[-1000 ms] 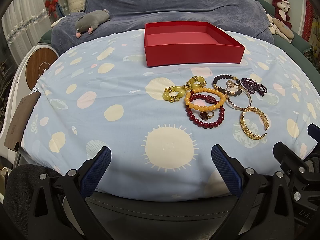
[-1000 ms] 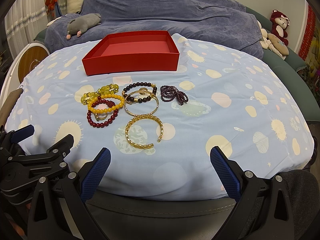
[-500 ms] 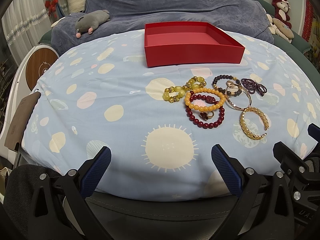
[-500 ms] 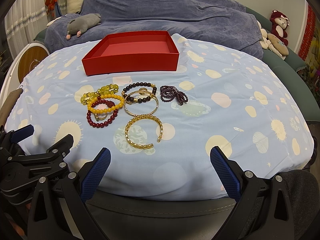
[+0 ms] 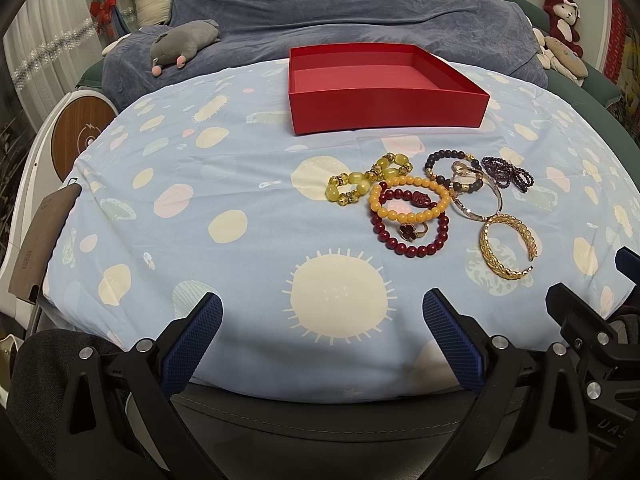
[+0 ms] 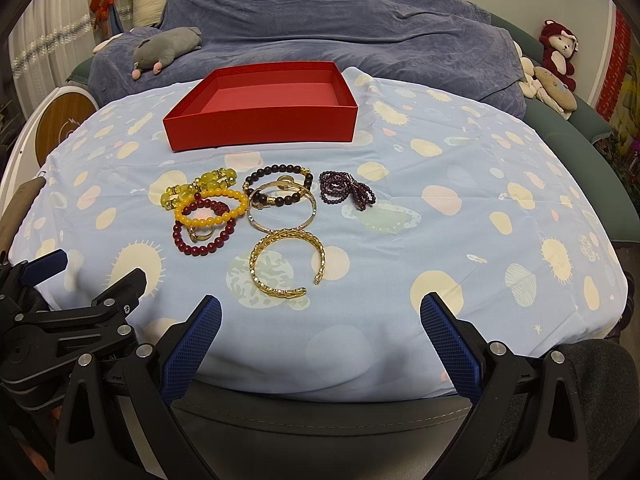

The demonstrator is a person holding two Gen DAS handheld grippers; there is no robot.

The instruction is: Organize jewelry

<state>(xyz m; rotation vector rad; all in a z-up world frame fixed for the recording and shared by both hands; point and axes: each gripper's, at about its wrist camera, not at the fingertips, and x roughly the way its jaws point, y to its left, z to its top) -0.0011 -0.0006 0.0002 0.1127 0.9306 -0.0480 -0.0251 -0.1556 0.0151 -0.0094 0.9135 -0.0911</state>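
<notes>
An empty red box [image 5: 384,108] [image 6: 260,126] stands at the far side of the blue patterned cloth. In front of it lie several bracelets: a gold cuff [image 5: 506,246] [image 6: 286,262], a dark red bead bracelet [image 5: 412,240] [image 6: 202,236] with a ring inside, an orange bead bracelet [image 5: 408,198] [image 6: 210,208], a yellow-green one [image 5: 366,184] [image 6: 196,190], a thin bangle [image 6: 280,206], a dark bead bracelet [image 6: 280,184] and purple beads [image 5: 508,172] [image 6: 346,190]. My left gripper [image 5: 320,344] and right gripper [image 6: 320,344] are open and empty at the near edge.
The table [image 5: 160,208] is round, and its cloth drops off at the near edge. A grey blanket with a grey plush toy [image 5: 182,46] lies behind the box. Plush toys [image 6: 558,56] sit at the far right. A round wooden-faced device [image 5: 78,136] stands at the left.
</notes>
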